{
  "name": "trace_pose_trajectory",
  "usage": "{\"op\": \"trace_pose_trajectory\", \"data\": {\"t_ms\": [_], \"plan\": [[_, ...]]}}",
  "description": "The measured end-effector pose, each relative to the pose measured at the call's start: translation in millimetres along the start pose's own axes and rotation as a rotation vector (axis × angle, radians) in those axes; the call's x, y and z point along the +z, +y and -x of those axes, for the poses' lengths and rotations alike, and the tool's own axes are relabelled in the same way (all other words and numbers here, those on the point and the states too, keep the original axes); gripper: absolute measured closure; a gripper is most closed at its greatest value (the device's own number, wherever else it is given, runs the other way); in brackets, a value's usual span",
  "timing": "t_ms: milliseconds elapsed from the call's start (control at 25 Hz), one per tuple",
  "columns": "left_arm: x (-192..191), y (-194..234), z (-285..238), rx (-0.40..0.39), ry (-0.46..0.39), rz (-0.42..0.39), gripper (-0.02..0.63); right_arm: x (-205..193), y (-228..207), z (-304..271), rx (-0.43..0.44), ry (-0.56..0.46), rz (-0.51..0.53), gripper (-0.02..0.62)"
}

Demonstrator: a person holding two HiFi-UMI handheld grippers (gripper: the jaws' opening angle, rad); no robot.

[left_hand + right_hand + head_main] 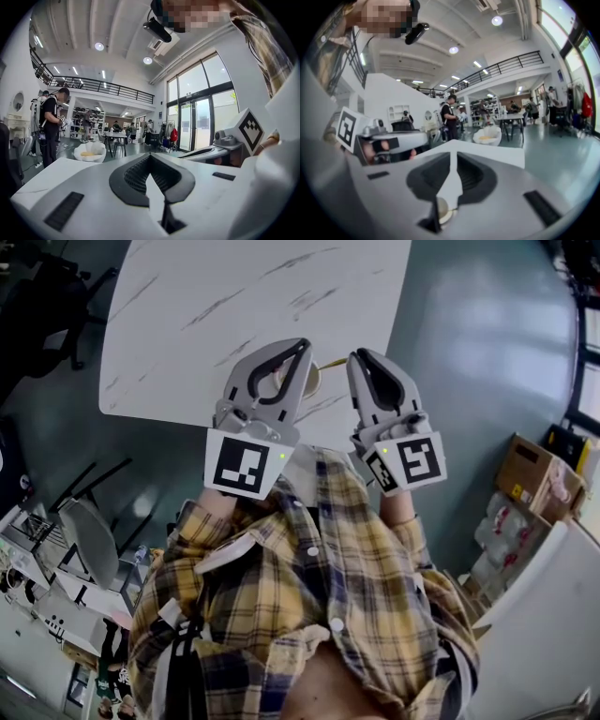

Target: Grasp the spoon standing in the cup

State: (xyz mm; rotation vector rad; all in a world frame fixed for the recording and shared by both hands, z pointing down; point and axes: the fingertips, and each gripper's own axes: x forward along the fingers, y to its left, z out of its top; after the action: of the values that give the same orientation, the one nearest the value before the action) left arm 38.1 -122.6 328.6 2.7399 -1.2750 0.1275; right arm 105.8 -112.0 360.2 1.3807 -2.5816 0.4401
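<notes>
Currently, both of my grippers are held side by side over the near edge of the white marble-patterned counter [187, 296], as the head view shows.

Left side: my left gripper [302, 345] is clenched. Its grey jaws meet at the tips, leaving only a teardrop-shaped gap behind them, and nothing sits between them. The left gripper view agrees: the black ribbed pads [133, 176] close to a point, and only the white counter shows through the gap.

Right side: my right gripper [362, 356] is likewise clenched and holds nothing. In the right gripper view its jaw tips touch. A pale round shape shows through the gap near the jaw base; I cannot tell what it is.

Task items: the small round cup with a tan rim [312, 381] stands on the counter close to its near edge, between the two grippers and partly hidden by the left one. The thin gold-coloured spoon [332, 363] shows as a slender handle leaning from the cup toward the right gripper.

Each gripper carries a black-and-white marker cube [239, 463] at its near end, just above the sleeves of my yellow and dark plaid shirt [309, 596].
</notes>
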Motion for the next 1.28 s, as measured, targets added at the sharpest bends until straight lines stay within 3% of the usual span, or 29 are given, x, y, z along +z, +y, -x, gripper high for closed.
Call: {"op": "trace_pose_trajectory", "data": {"t_ms": [200, 320, 600, 1280], "plan": [[-13, -1, -4, -0.007, 0.028, 0.015, 0.592, -13, -3, -2, 0.003, 0.025, -0.025, 0.544], [-16, -4, -7, -0.014, 0.033, 0.023, 0.592, -21, -6, -3, 0.011, 0.048, -0.038, 0.489], [-27, -8, -9, -0.024, 0.056, 0.039, 0.592, -46, -8, -7, 0.03, 0.114, -0.09, 0.425], [-47, -3, -10, -0.023, 0.095, 0.051, 0.592, -106, -26, -22, -0.007, 0.217, -0.215, 0.388]]}}
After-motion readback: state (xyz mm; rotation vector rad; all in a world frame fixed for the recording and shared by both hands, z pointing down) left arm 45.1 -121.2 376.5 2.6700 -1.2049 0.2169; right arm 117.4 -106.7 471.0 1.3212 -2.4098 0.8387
